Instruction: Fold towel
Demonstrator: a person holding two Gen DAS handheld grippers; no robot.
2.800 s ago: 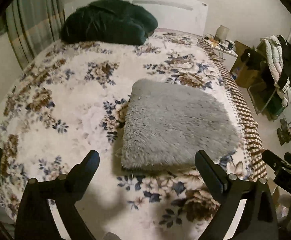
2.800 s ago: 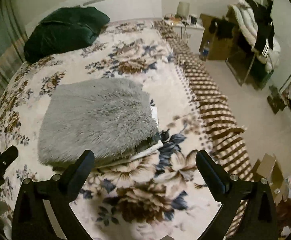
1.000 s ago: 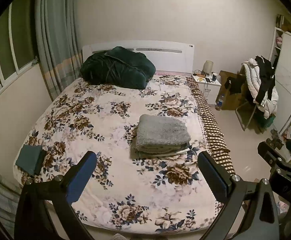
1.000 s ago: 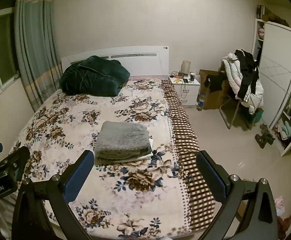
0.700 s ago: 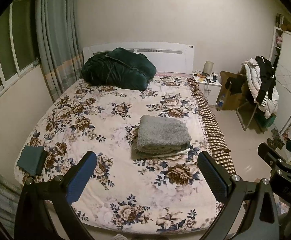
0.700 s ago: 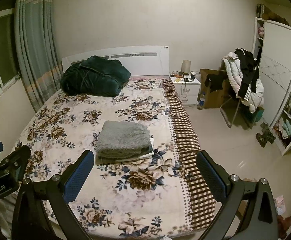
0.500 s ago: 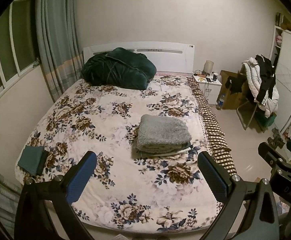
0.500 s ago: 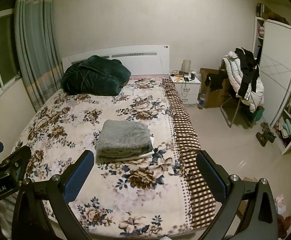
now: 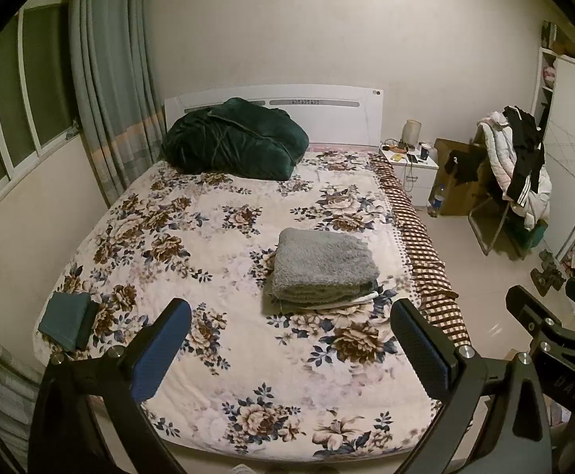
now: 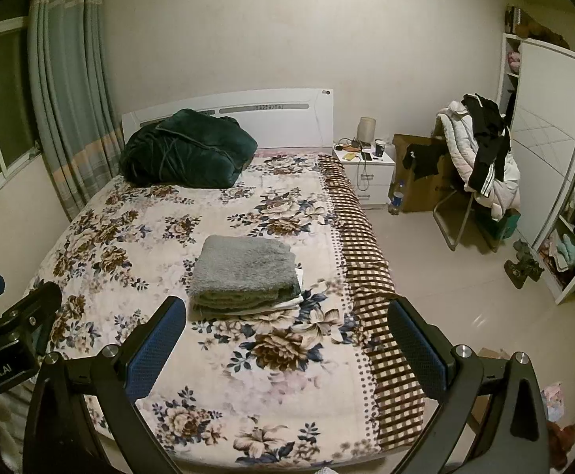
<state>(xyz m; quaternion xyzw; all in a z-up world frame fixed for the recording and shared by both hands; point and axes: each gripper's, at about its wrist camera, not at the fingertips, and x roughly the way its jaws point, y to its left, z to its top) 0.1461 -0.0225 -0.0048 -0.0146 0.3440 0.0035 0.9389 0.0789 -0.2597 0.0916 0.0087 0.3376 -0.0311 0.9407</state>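
A grey fluffy towel point(image 9: 321, 266) point(image 10: 244, 270) lies folded into a thick stack on the flowered bed point(image 9: 192, 245) point(image 10: 137, 245), right of its middle, with a white layer showing at its lower edge. My left gripper point(image 9: 289, 326) is open and empty, held well back above the foot of the bed. Open and empty too, my right gripper point(image 10: 287, 322) hangs at the same distance from the towel. Each gripper's body shows at the edge of the other's view.
A dark green blanket point(image 9: 234, 144) is heaped at the headboard. A small folded teal cloth point(image 9: 68, 320) lies at the bed's near left corner. A white nightstand point(image 10: 364, 168), a cardboard box point(image 10: 419, 172) and a clothes-laden chair point(image 10: 481, 170) stand right of the bed. Curtains point(image 9: 109, 79) hang left.
Both grippers have pulled far back from the folded towel since the earliest frames. Over the last second they hold almost still, and the towel has not moved.
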